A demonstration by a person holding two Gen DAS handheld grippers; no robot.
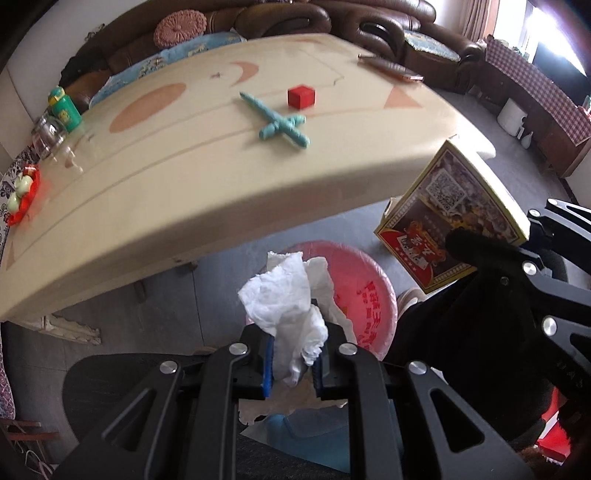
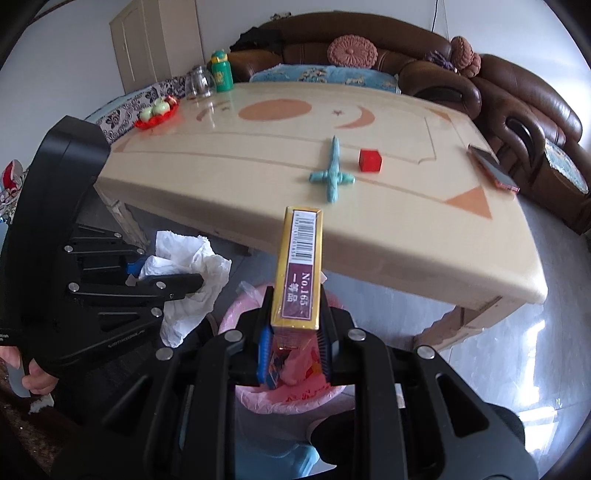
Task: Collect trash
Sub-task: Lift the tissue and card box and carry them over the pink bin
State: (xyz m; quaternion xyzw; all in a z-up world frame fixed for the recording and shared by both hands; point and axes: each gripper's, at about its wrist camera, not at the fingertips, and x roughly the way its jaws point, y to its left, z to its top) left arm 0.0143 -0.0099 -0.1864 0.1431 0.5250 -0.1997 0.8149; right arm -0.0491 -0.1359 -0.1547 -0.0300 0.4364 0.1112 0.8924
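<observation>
Living room, brown sofa behind the cream worktop [image 2: 369, 236], and both tools hang off its front edge over the pink-lined bin [image 1: 369, 284]: left tool [image 1: 293, 363] clamped on crumpled white tissue [image 1: 288, 295], right tool [image 2: 293, 350] on a gold cardboard box [image 2: 299, 266], poised for dropping.

Bright daylight from blown-out window [image 1: 546, 33], floor glare, fisheye-bent edges, slight blur

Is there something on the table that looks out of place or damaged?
Nothing is spilled or broken. The phone lies at the table's far right edge, slightly askew. The teal toy and red cube sit loose mid-table.
</observation>
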